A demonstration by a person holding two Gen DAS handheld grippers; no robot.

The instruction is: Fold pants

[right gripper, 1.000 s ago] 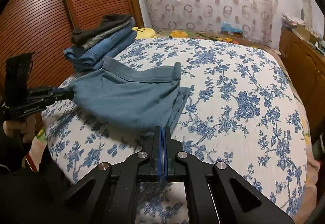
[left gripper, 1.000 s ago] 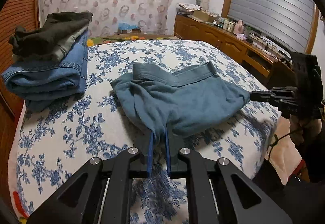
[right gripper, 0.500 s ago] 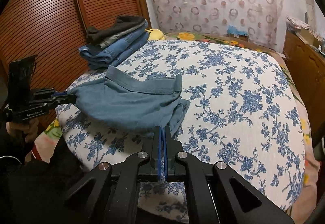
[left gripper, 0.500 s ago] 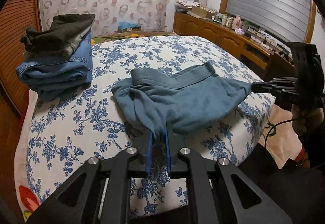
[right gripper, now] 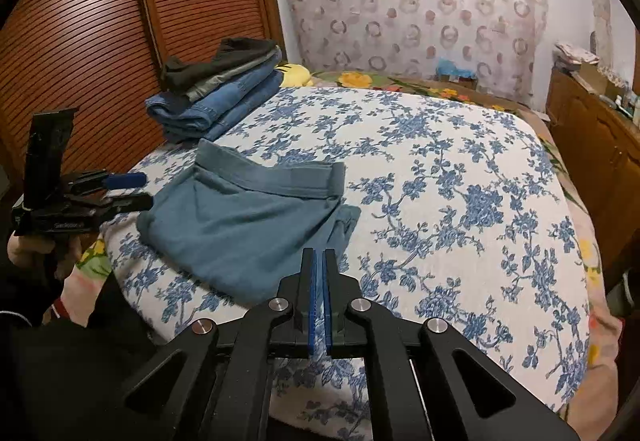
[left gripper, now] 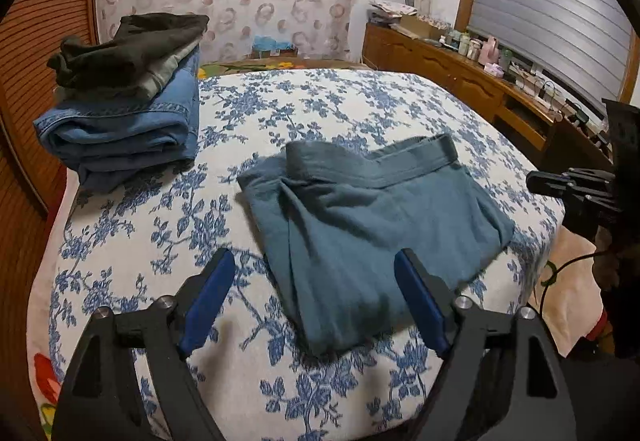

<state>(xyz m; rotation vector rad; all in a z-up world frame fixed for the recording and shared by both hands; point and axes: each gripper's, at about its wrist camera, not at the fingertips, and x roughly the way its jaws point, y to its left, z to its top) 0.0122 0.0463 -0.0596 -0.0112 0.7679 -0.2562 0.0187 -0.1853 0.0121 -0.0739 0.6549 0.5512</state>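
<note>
Floral bedspread bears folded teal pants; left hand-held gripper spread wide, right hand-held gripper closed, empty.

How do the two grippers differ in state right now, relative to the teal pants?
The left gripper has its jaws spread wide; the right gripper has its jaws closed together. The left gripper straddles the near edge of the teal pants without pinching them; the right gripper sits off their corner, with nothing visible between its pads. Neither holds the pants, which lie folded on the floral bedspread.
</note>
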